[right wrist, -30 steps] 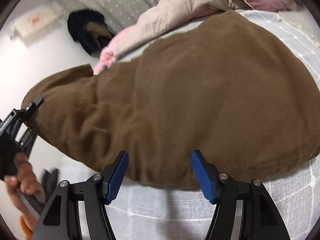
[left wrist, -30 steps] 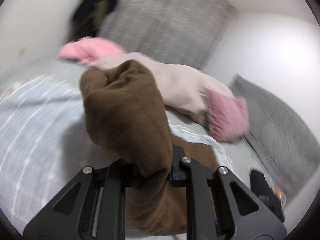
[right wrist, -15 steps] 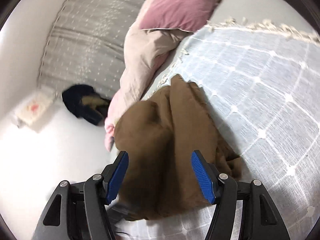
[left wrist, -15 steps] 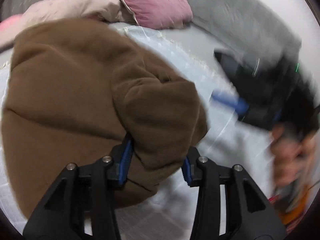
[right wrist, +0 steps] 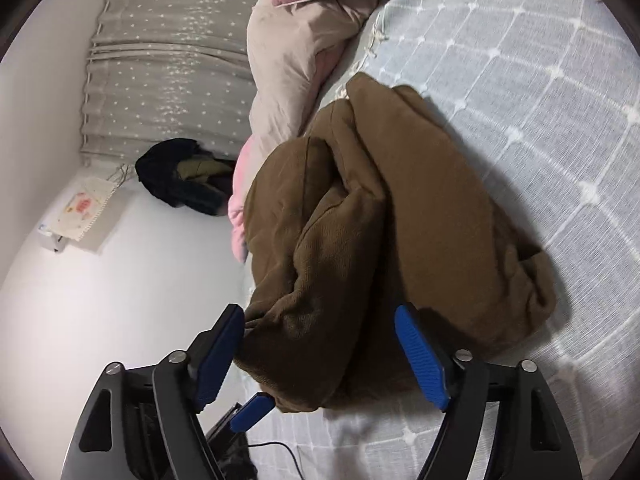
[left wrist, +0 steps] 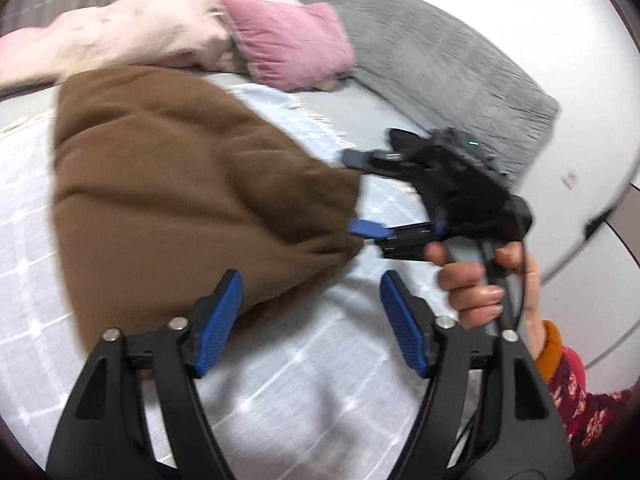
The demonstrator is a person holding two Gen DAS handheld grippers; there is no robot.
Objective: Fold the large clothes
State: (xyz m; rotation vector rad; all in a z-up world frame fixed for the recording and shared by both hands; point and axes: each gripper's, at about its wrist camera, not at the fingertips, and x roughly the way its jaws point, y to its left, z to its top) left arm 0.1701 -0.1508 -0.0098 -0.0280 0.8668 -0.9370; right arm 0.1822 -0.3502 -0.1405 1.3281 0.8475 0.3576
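Note:
A brown garment (left wrist: 180, 200) lies bunched in a folded heap on the light blue grid-patterned bedspread (left wrist: 304, 364); it also fills the middle of the right wrist view (right wrist: 400, 248). My left gripper (left wrist: 310, 320) is open and empty, its left pad at the heap's near edge. My right gripper (right wrist: 320, 344) is open, its jaws on either side of the heap's near edge without pinching it. In the left wrist view the right gripper (left wrist: 356, 196) points at the heap's right side. One left fingertip (right wrist: 252, 412) shows under the heap in the right wrist view.
A pink pillow (left wrist: 288, 44) and a beige duvet (left wrist: 132, 40) lie at the head of the bed, beside a grey blanket (left wrist: 440, 64). A grey starred curtain (right wrist: 168, 52), a dark bundle of clothes (right wrist: 180, 176) and a small white bag (right wrist: 80, 216) are past the bed's edge.
My left gripper has let go of the brown garment and opened. The garment has dropped onto the bed as a heap. My right gripper has come closer to its edge.

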